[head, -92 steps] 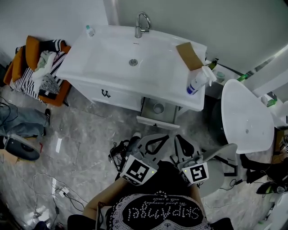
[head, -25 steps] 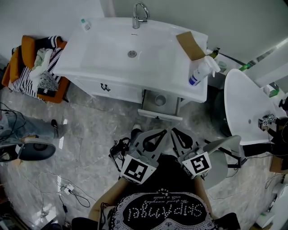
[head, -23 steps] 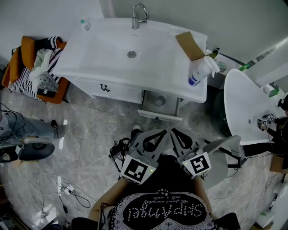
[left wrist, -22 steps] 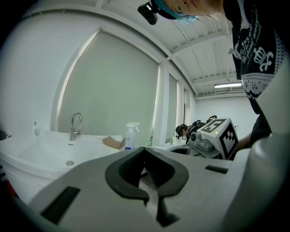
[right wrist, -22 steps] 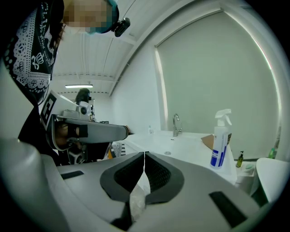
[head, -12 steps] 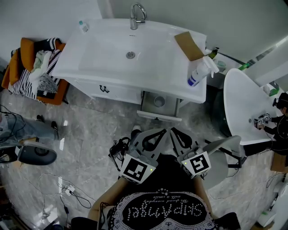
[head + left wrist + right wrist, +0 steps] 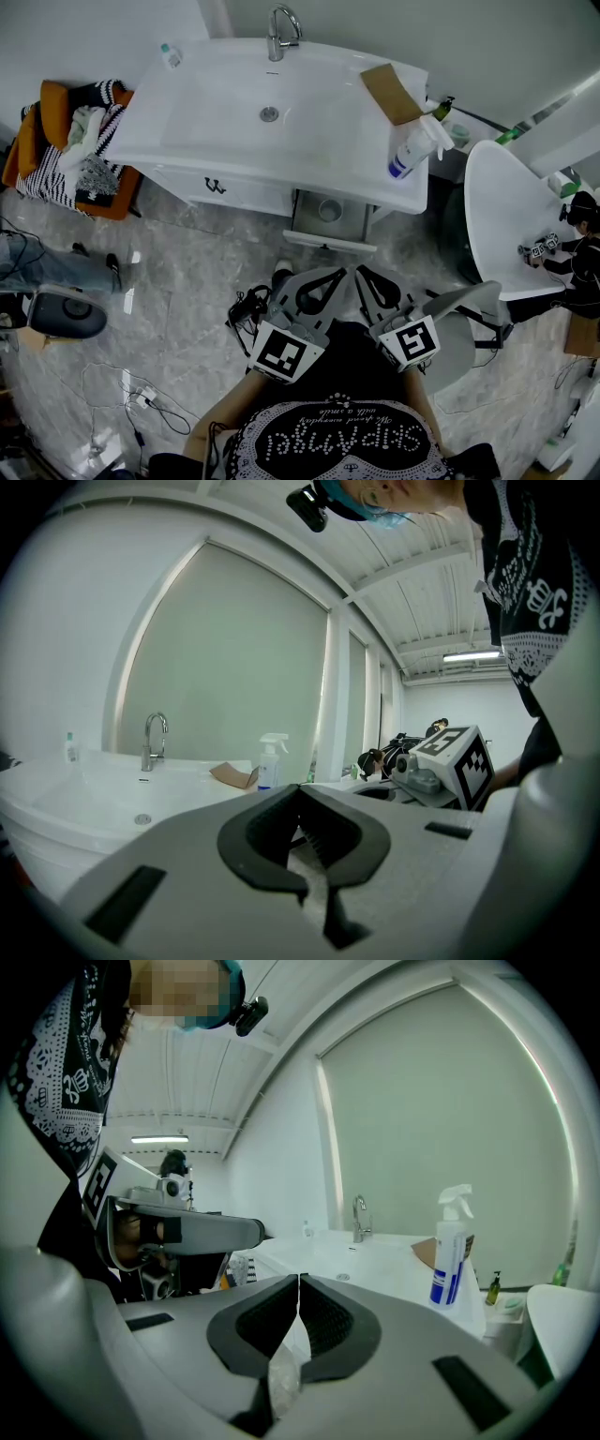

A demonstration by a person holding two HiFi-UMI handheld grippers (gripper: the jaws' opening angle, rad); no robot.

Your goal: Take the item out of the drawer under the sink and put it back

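Under the white sink [image 7: 281, 112] a small drawer [image 7: 328, 246] stands pulled open. A round pale item [image 7: 329, 210] lies inside it. Both grippers hover side by side over the floor, a good way in front of the drawer and pointing toward it. My left gripper [image 7: 339, 273] is shut with nothing in it; in the left gripper view its tips [image 7: 300, 789] meet. My right gripper [image 7: 360, 273] is also shut and empty, its tips [image 7: 299, 1279] touching. Neither gripper touches the drawer.
A spray bottle [image 7: 410, 159] and a piece of cardboard [image 7: 391, 94] sit on the sink's right end, behind the faucet [image 7: 279, 33]. An orange chair piled with clothes [image 7: 66, 141] stands left. A white round table [image 7: 506, 216] with a person [image 7: 581, 253] is right. Cables [image 7: 112, 403] trail on the floor.
Both grippers have kept still and shut. A person has come up to the white table at the right, and the person at the far left has shifted.
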